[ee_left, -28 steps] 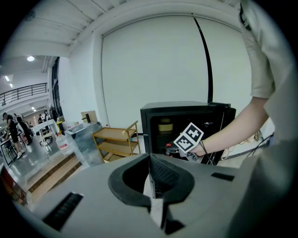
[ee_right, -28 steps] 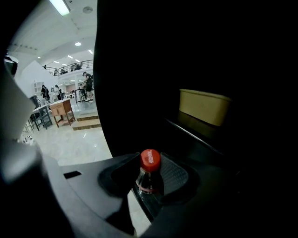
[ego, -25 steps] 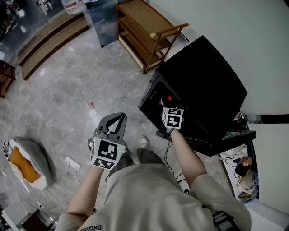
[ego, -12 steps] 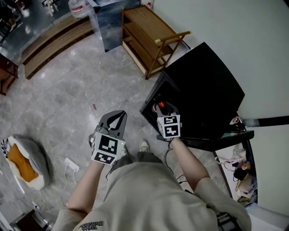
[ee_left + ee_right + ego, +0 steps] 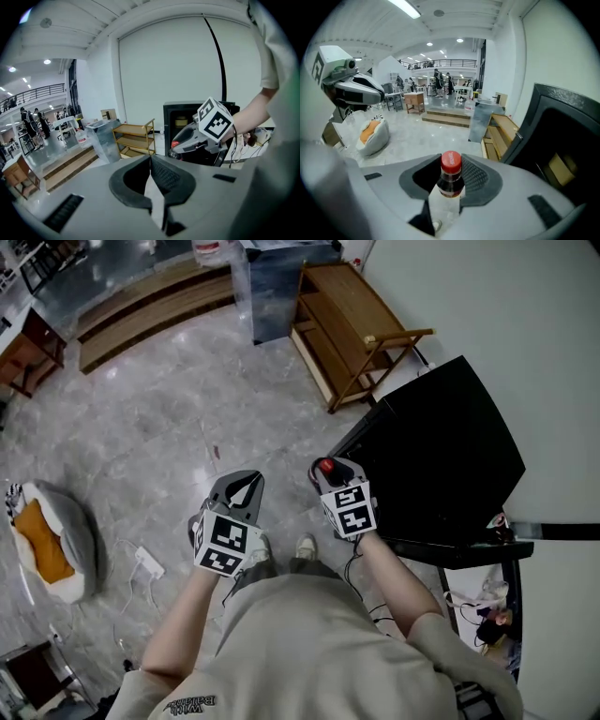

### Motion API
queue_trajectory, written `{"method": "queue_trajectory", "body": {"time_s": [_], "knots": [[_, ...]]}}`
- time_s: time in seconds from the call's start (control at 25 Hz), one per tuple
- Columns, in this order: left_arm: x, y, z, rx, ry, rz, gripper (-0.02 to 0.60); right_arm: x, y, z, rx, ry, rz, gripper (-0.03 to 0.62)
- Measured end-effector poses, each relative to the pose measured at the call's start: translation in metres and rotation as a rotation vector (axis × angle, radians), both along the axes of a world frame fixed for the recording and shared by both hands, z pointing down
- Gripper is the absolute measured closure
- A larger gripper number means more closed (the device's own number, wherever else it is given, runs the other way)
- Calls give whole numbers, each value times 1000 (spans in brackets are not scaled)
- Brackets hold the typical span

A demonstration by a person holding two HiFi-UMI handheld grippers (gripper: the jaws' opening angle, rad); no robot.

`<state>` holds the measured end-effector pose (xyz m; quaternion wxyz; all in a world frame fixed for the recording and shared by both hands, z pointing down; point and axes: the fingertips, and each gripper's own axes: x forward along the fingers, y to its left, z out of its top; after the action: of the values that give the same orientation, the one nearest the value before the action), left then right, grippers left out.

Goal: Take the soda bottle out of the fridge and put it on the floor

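My right gripper [image 5: 328, 472] is shut on the neck of the soda bottle [image 5: 326, 466], a clear bottle of dark drink with a red cap. It holds it in the air just left of the black fridge [image 5: 441, 456]. In the right gripper view the bottle [image 5: 450, 180] stands upright between the pads, and the fridge [image 5: 562, 154] is open at the right. The left gripper view shows the red cap [image 5: 175, 143] in front of the open fridge [image 5: 180, 123]. My left gripper [image 5: 249, 480] is shut with nothing in it [image 5: 150, 158], level with the right one above the floor.
A wooden shelf rack [image 5: 347, 324] stands beyond the fridge, with a translucent bin [image 5: 281, 282] and low wooden steps [image 5: 150, 301] further off. A grey and orange cushion [image 5: 42, 545] and a power strip [image 5: 148, 563] lie on the marble floor at left. Cables trail by the fridge's near corner.
My right gripper has drawn the bottle out of the fridge opening and up to the left, clear of the fridge. The left gripper has shifted a little.
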<state>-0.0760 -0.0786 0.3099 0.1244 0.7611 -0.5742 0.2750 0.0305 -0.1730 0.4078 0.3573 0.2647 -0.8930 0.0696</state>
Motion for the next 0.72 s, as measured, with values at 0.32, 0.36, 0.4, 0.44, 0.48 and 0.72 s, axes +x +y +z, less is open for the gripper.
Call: {"method": "queue_trajectory", "body": {"time_s": [0.32,0.36,0.4,0.44,0.48,0.72], "knots": [[-47,36,30,-80,-4,-129,574,-68,31,5,-21,9,-209,484],[-50,40,35,-93,-1,-142,574,-73,34,7,-22,12,-232,484],[-53,44,39,-103,2,-153,574,-79,38,10,-24,16,-255,484],[-55,47,44,-113,5,-160,574,-83,41,13,-29,20,-278,484],[-57,49,48,-121,6,-163,574,-88,45,15,-38,26,-300,484],[-57,52,76,-166,19,-155,574,-94,63,41,-101,132,-360,484]]}}
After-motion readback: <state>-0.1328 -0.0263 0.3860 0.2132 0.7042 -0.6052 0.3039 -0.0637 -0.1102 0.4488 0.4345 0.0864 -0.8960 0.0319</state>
